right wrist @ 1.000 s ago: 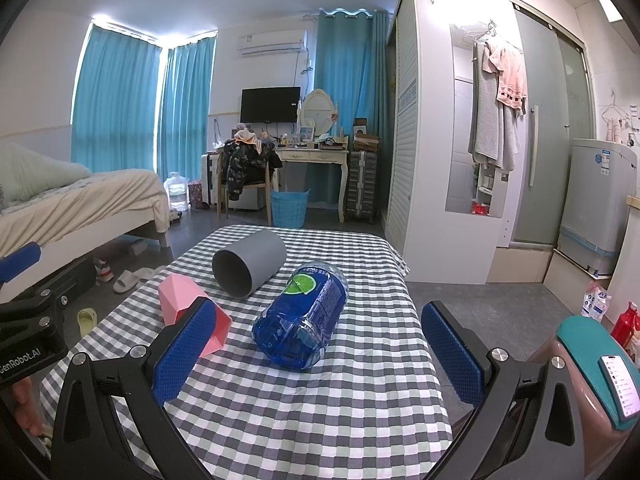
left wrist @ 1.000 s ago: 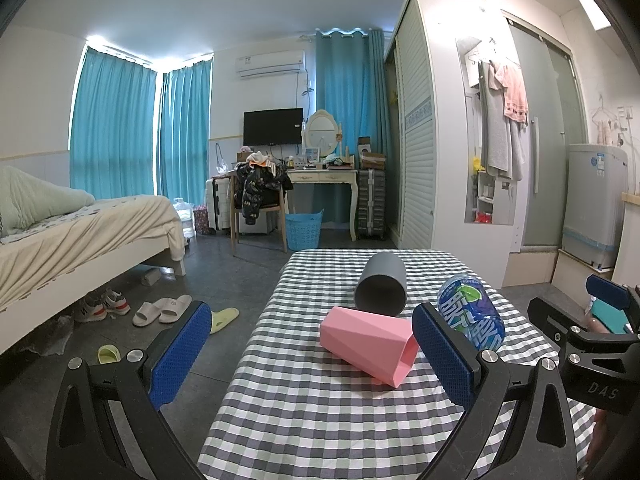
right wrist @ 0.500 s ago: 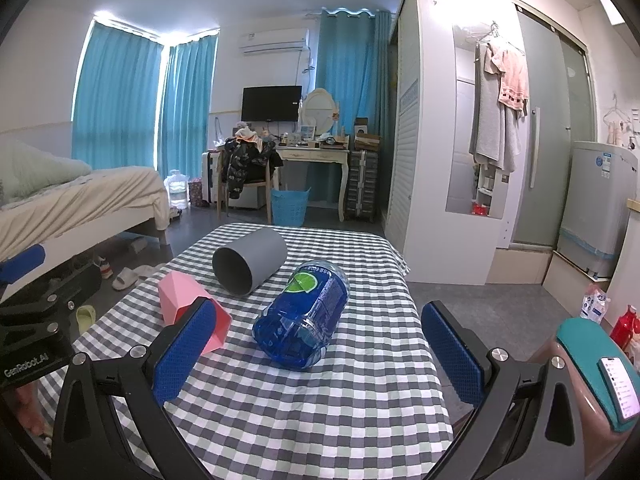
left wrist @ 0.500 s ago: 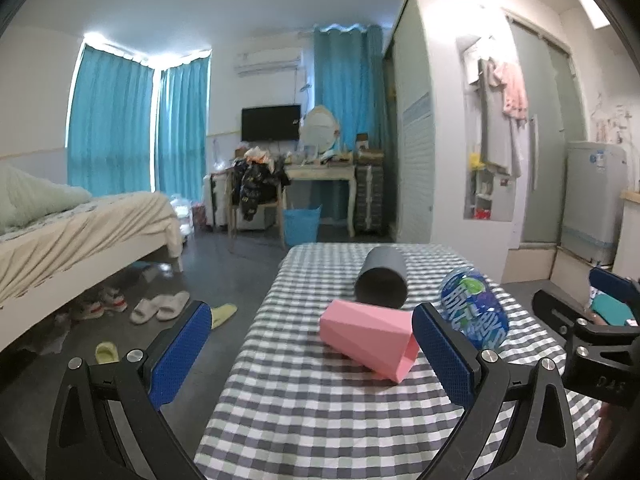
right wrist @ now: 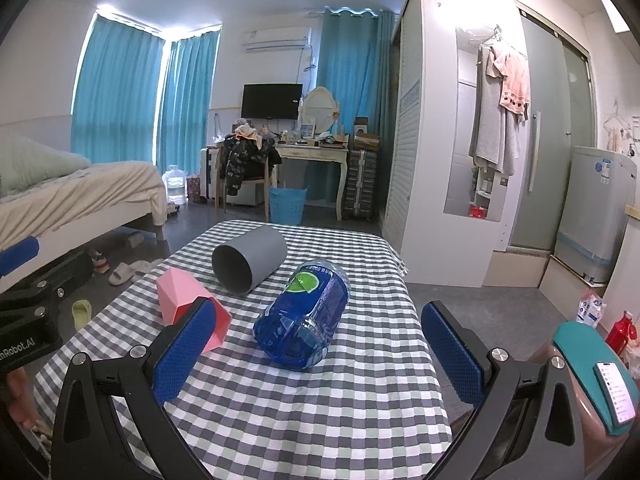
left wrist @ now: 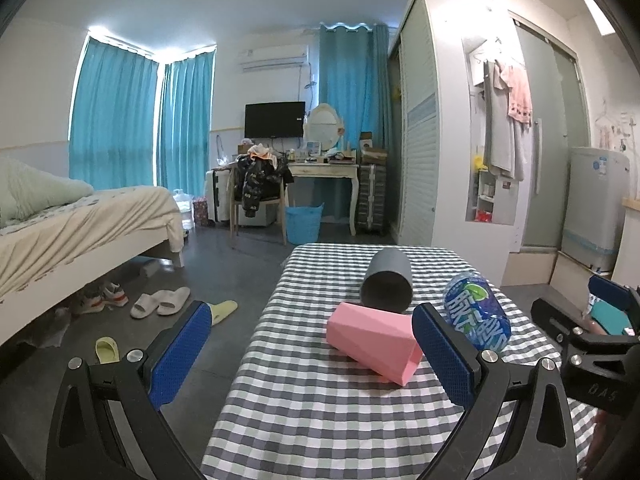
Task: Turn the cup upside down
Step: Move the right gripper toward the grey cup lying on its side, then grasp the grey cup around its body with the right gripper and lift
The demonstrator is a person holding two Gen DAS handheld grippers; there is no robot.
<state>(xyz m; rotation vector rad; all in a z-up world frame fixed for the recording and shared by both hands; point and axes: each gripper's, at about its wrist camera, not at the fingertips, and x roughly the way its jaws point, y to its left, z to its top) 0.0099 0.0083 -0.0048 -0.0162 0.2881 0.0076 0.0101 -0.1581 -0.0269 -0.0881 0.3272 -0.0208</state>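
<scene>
Table (left wrist: 320, 420): checked cloth, carrying three items on their sides.
Blue bottle (right wrist: 304, 316): lying at right.
Grey cup (left wrist: 386, 286): lying at far centre, mouth toward cameras.
Pink cup (left wrist: 374, 342): lying just before grey cup.
Left gripper (left wrist: 312, 350): jaws apart, empty.
Right gripper (right wrist: 318, 354): jaws apart, empty.

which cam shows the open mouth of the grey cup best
The right wrist view: the grey cup lies on its side with its open mouth turned toward that camera, so the hollow inside shows. In the left wrist view the cup points more end-on, and the pink cup hides its lower rim.
</scene>
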